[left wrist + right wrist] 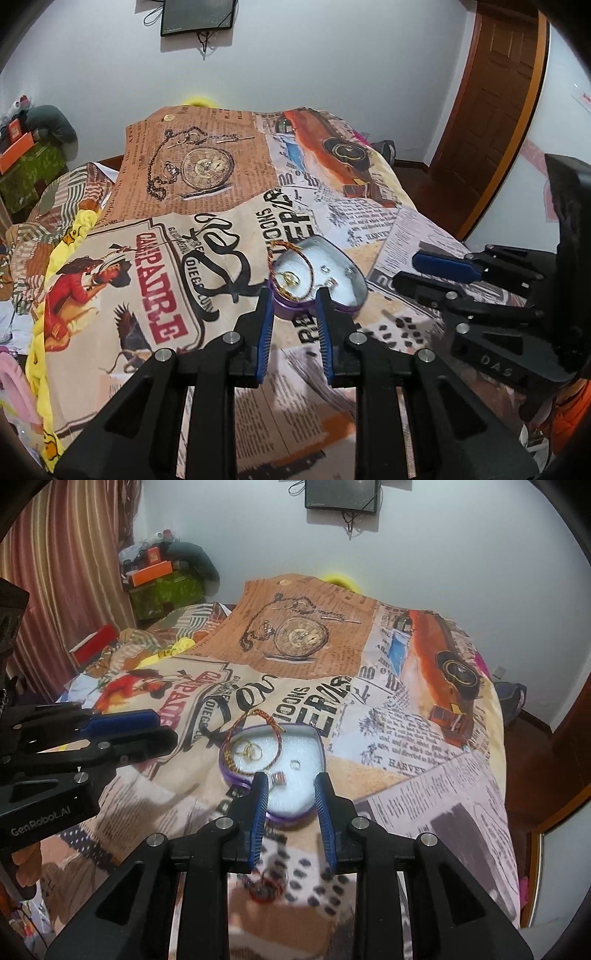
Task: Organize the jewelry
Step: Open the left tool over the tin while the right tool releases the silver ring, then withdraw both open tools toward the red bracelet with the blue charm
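A purple heart-shaped jewelry box (332,306) (236,780) with white padding lies open on the printed bedspread. A red and gold cord bracelet (272,263) (242,723) drapes over its rim. Gold rings (288,279) (251,752), a small silver ring (294,764) and a striped bead (279,777) lie on the padding. My left gripper (293,295) is open and empty at the box's near edge. My right gripper (291,780) is open and empty over the box. Each gripper also shows in the other's view (436,267) (147,727).
The printed bedspread (207,177) (406,716) covers the bed. A small round red item (266,889) lies blurred under my right gripper. A wooden door (495,92) stands at the right. Boxes and clutter (162,576) are piled by the curtain at the left.
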A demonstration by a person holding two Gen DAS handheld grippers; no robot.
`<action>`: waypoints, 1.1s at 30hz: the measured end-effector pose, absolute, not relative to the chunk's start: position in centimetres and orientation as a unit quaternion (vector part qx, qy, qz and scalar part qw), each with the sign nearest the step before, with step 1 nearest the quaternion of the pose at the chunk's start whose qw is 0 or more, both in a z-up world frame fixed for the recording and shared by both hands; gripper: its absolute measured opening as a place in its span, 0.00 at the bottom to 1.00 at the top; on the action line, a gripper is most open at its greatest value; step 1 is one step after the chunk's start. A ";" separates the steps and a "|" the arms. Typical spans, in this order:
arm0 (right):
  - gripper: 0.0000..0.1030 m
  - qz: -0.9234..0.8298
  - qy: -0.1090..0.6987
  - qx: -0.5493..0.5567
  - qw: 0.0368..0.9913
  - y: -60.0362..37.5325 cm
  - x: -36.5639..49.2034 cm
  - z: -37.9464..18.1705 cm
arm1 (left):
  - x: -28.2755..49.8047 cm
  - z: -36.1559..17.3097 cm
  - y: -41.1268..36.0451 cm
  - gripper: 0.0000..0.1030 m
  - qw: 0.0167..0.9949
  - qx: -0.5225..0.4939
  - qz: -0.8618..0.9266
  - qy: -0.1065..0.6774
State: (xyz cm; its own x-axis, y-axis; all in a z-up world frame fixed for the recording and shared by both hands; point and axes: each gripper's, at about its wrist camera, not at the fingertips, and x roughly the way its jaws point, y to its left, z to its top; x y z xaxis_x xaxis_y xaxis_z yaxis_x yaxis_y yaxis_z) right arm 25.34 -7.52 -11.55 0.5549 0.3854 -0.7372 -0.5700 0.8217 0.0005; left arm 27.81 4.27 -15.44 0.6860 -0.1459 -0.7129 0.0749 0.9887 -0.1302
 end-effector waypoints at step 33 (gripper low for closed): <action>0.23 0.282 0.466 -0.066 0.836 -12.5 22.5 -17.6 | 28.1 -23.3 -1.6 0.29 0.871 -0.041 -0.108 0.478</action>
State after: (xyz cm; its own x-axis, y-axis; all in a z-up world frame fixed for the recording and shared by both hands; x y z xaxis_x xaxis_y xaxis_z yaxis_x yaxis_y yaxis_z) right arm 22.52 -12.49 -17.59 0.4066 0.4095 -0.8167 -0.5329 0.8324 0.1521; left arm 28.13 -1.58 -23.28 0.5192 -0.2272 -0.8239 0.1490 0.9733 -0.1746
